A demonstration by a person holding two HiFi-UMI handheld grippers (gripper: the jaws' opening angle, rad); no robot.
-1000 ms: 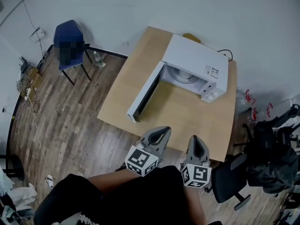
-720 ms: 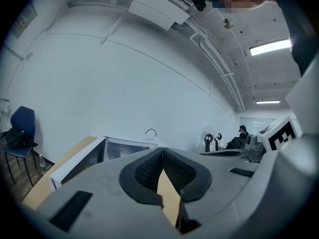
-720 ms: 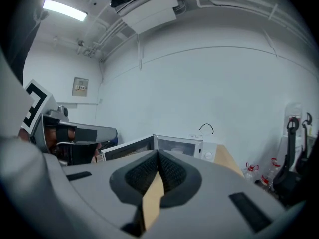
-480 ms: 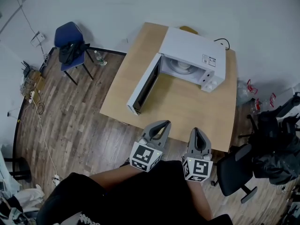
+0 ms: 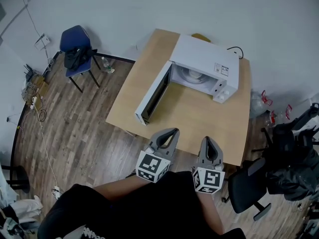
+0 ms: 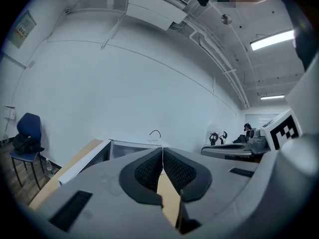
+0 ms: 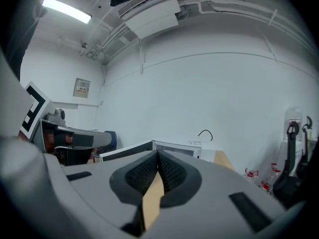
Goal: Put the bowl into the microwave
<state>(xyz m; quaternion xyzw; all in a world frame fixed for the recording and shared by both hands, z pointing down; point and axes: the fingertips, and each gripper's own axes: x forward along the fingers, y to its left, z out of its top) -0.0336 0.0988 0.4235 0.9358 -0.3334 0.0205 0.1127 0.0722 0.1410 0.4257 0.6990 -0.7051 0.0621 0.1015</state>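
The white microwave (image 5: 205, 63) stands at the far side of the wooden table (image 5: 199, 118), its door (image 5: 153, 96) swung wide open to the left. Inside its cavity sits a pale round bowl (image 5: 194, 75). My left gripper (image 5: 171, 132) and right gripper (image 5: 208, 141) hover side by side at the table's near edge, both pointing at the microwave. Each is shut with nothing between its pads. In the left gripper view the jaws (image 6: 162, 154) meet in front of the microwave (image 6: 130, 148). The right gripper (image 7: 157, 156) shows the same against the microwave (image 7: 175, 147).
A blue chair (image 5: 75, 46) with dark clothing on it stands at the far left by the wall. A black office chair (image 5: 248, 184) and dark bags (image 5: 291, 161) crowd the right side. Cables and clutter lie on the wood floor at the left.
The head view has shifted a little, so the table and microwave sit slightly differently in frame. Both grippers stay shut at the table's near edge; the left one has rolled slightly.
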